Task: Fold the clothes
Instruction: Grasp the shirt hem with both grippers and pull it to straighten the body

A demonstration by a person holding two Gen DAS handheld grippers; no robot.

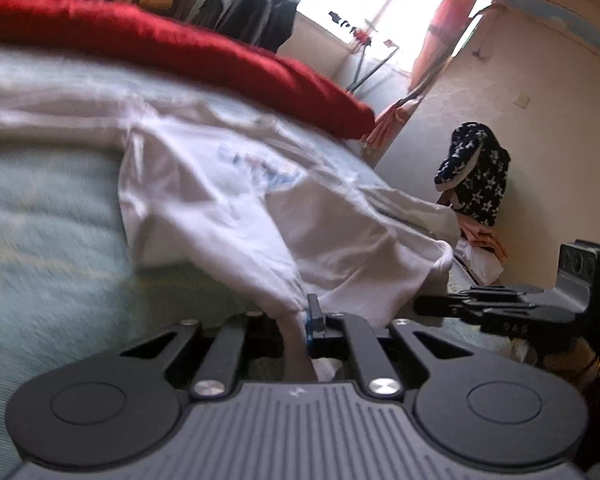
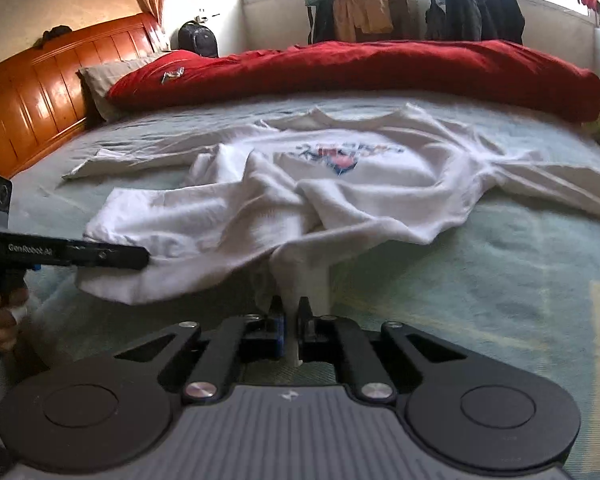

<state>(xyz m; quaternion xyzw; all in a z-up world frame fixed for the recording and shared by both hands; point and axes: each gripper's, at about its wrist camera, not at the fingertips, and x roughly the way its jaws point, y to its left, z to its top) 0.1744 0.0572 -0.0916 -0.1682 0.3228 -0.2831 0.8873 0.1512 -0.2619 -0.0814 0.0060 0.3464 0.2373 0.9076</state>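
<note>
- You have one white T-shirt [image 2: 340,184] to deal with, lying crumpled on the pale green bed [image 2: 480,280], print side up (the red-and-blue chest print shows).
- The T-shirt's long axis runs from its hem, nearest you, to its collar, which points away toward the red duvet [image 2: 360,68]; one sleeve lies out to each side of the body.
- There is one red duvet, bunched in a long roll just beyond the T-shirt's collar, and one pillow [image 2: 96,76] at the end of that roll near the wooden headboard [image 2: 40,92].
- Two grippers are at work, both at the T-shirt's near hem.
- Your right gripper [image 2: 291,312] is clenched on a pinch of the T-shirt's hem near its middle; the fabric rises in a small peak from its jaws.
- Your left gripper [image 1: 306,320] is likewise clamped on the T-shirt's hem, at the corner to the left of the right gripper (seen from the right wrist, its black fingers meet the cloth there).
- Beyond the T-shirt and duvet stands one clothes rack [image 2: 480,0] of dark garments by the window.
</note>
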